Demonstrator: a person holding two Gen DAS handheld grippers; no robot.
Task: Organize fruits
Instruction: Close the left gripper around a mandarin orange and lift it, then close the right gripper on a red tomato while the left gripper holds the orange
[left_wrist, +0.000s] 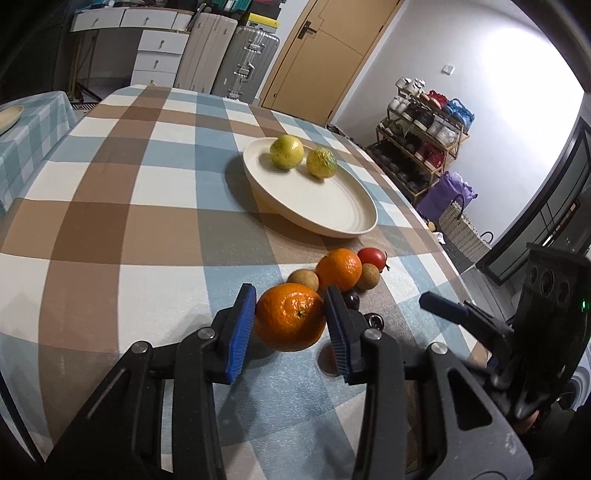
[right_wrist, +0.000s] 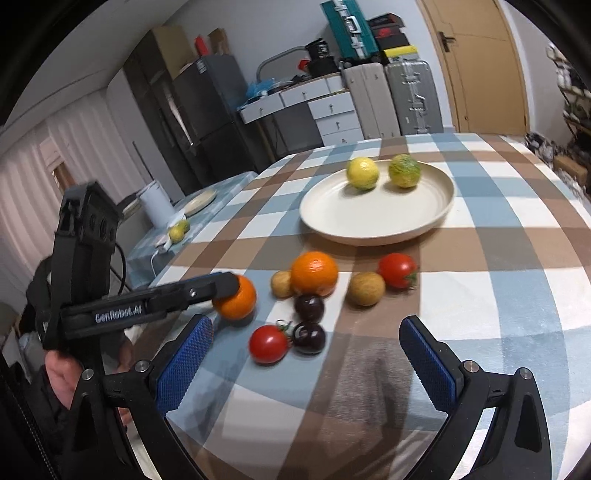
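So the left hand-held gripper (left_wrist: 290, 317) is clamped on an orange (left_wrist: 290, 317), both blue pads pressed flat against its sides. The orange is pretty much round, so no real long axis to speak of; its little stem dimple faces the left wrist camera, slightly to the right. Whether it's lifted off the checked worktop (left_wrist: 147, 177) or resting on it, I honestly can't tell. From the right wrist view, the same orange (right_wrist: 236, 299) is half covered by the left gripper's finger.

The right hand-held gripper (right_wrist: 306, 363) has its jaws wide apart with nothing between them, hanging over the near edge of the fruit pile.

The loose pile sits near the front of the worktop: a second orange (right_wrist: 314, 273), two small brownish round fruits (right_wrist: 366, 288), two tomatoes (right_wrist: 397, 270), and two dark cherries (right_wrist: 309, 307). The far tomato's green stem points right, the near one's points up-right toward a cherry.

Behind them is a cream plate (right_wrist: 369, 221) with two yellow-green citrus fruits (right_wrist: 363, 173) on its far side, sitting side by side and not touching.

In the left wrist view, most of the cherries and the near tomato are hidden behind the gripper finger. The right wrist view is a bit motion-blurred. A hand (right_wrist: 61, 376) shows at the lower left there, mostly cut off.
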